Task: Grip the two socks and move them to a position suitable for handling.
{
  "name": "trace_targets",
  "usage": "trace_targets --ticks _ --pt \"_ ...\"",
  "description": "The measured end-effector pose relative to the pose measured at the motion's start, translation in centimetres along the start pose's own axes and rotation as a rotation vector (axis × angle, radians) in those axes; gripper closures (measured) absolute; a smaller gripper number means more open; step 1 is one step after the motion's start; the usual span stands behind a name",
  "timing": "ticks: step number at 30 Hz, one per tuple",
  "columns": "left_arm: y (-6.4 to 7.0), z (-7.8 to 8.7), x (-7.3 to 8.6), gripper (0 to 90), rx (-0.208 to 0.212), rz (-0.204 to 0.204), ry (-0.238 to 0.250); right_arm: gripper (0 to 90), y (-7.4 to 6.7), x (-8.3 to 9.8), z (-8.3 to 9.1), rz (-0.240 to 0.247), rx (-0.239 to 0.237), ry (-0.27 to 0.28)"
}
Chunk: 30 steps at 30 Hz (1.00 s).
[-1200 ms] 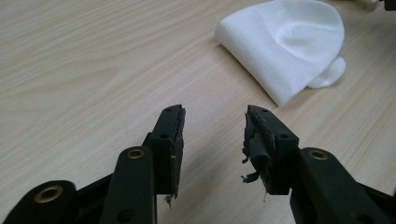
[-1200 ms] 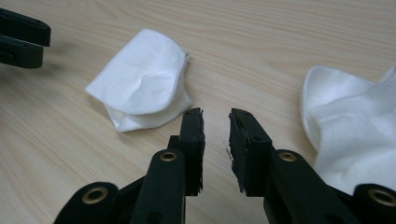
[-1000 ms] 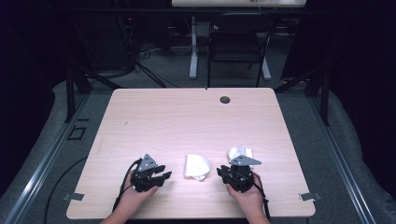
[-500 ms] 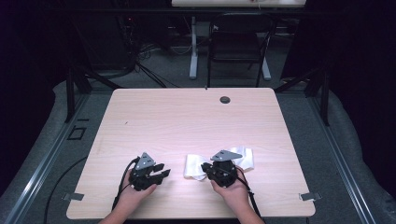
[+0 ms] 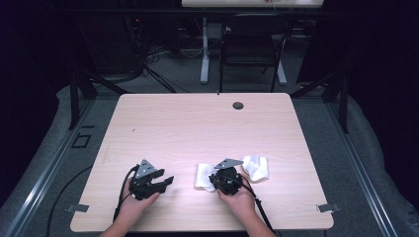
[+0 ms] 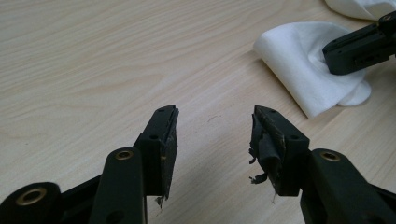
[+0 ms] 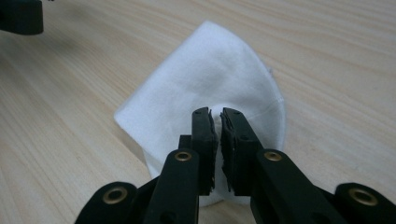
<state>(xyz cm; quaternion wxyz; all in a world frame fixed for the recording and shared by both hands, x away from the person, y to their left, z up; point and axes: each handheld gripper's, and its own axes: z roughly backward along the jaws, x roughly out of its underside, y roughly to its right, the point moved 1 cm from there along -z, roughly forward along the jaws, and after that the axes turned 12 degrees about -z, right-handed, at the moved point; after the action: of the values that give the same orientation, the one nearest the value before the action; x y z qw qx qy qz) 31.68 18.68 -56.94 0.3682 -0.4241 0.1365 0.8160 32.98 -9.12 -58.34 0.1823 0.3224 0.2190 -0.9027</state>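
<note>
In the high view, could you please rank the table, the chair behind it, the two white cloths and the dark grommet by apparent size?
1. table
2. chair
3. the two cloths, left and right: partly hidden by the right gripper, unranked
4. grommet

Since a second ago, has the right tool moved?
Yes. The right tool has shifted left along the table's near edge, from beside the right cloth onto the middle cloth, which it now pinches; measured against the table grommet.
</note>
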Motion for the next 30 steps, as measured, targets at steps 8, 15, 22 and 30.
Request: trace_targets --ticks 8,15,22,30 --pt "-0.1 0.1 0.1 50.0 0.001 0.002 0.004 84.6 -0.3 0.6 0.4 0.008 -0.033 -0.030" --pt "0.1 0.0 0.1 49.8 0.004 0.003 -0.002 85.1 -1.7 2.0 1.3 0.070 -0.069 -0.061" --pt "0.0 0.0 0.1 49.8 0.006 0.005 -0.001 85.0 -2.3 2.7 1.8 0.093 -0.088 -0.075" --pt "0.0 0.1 0.2 49.8 0.005 0.008 -0.001 79.8 -1.4 1.3 4.4 0.066 -0.092 0.003"
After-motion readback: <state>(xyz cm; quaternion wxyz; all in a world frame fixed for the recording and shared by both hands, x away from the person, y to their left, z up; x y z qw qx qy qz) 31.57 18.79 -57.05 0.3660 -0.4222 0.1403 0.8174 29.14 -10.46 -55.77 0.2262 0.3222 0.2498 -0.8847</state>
